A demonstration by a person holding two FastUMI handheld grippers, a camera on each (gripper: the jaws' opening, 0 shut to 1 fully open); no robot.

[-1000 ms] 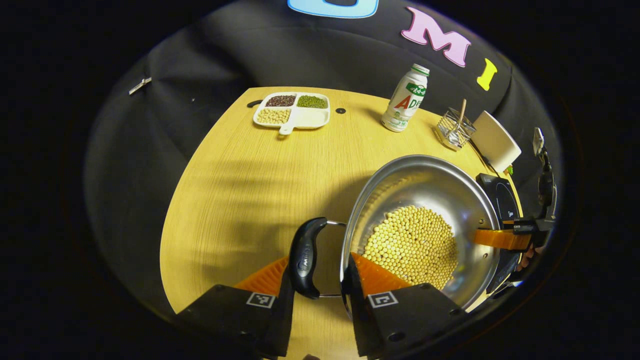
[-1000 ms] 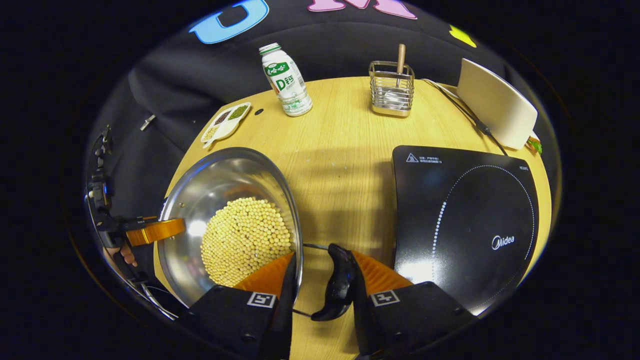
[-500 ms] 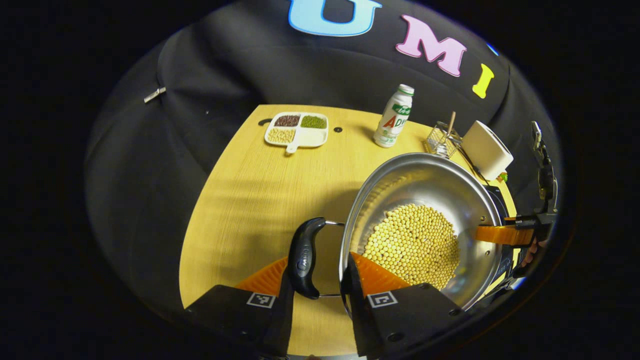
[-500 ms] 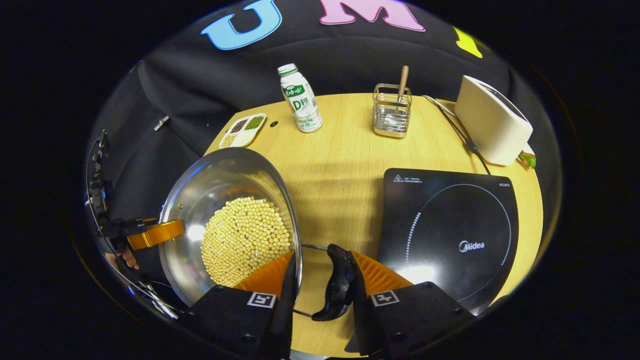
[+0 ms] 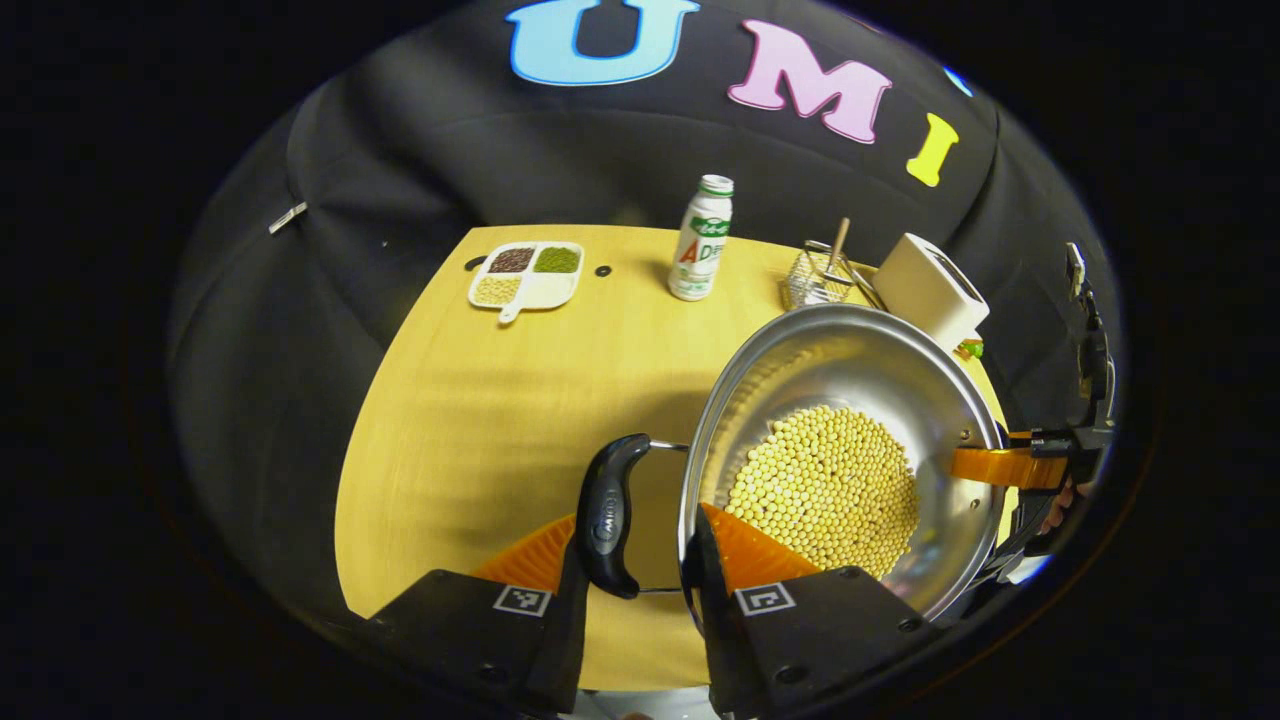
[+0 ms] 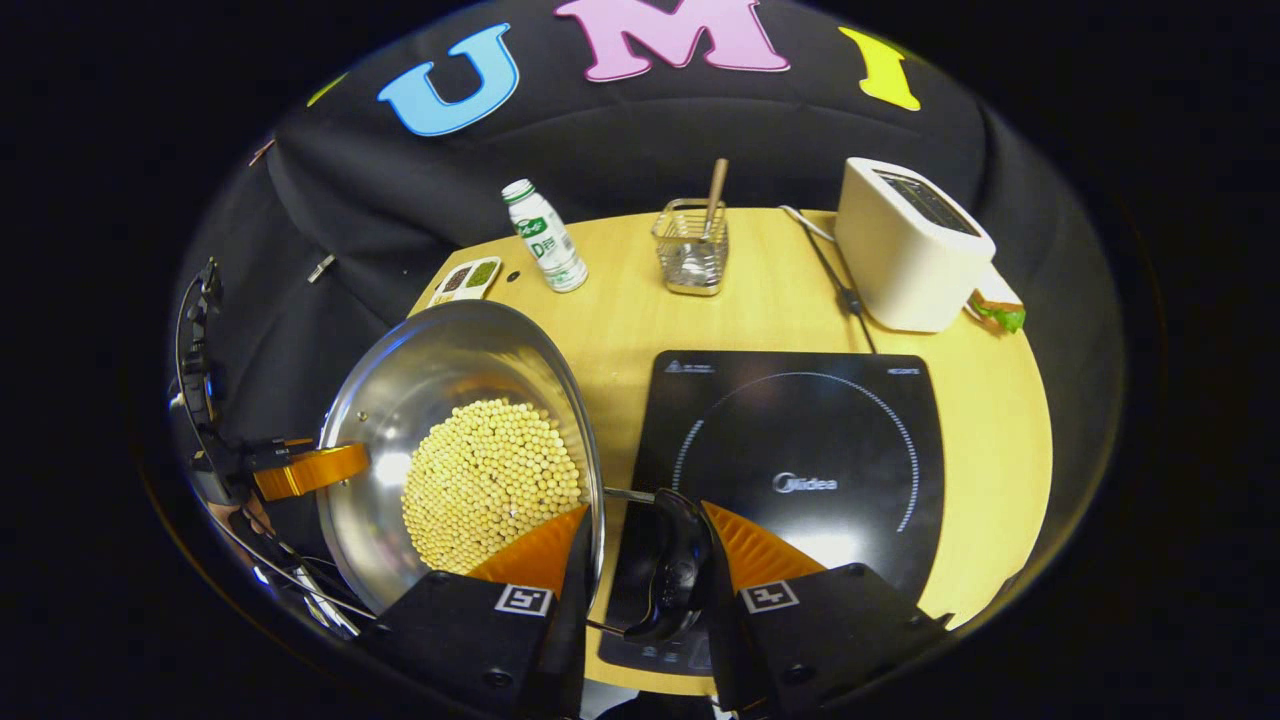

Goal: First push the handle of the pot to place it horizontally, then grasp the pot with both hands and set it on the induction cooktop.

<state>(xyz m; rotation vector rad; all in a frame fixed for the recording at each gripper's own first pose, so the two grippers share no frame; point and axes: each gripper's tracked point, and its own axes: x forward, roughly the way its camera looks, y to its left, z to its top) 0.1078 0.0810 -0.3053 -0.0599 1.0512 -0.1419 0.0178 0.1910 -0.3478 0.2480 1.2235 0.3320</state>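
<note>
A steel pot [image 5: 850, 365] holding yellow beans [image 5: 825, 490] hangs above the wooden table [image 5: 480, 400], carried between both grippers. My left gripper [image 5: 638, 522] is shut on the pot's black left handle [image 5: 607, 515], one finger outside the handle and one inside the rim. In the right gripper view, my right gripper [image 6: 645, 520] is shut the same way on the pot's black right handle [image 6: 672, 565], which hangs over the left edge of the black induction cooktop [image 6: 800, 450]. The pot [image 6: 440, 370] is left of the cooktop. The other gripper's finger shows at the pot's far rim in each view.
At the table's back stand a white drink bottle [image 6: 545, 235], a wire holder [image 6: 692, 245] with a wooden stick, and a white toaster [image 6: 910, 245] with its cable. A divided dish of beans [image 5: 527, 275] lies at the far left.
Both grippers have risen and carried the pot to the right. The right handle, earlier over bare table, now hangs over the cooktop's left edge. Both grips are unchanged.
</note>
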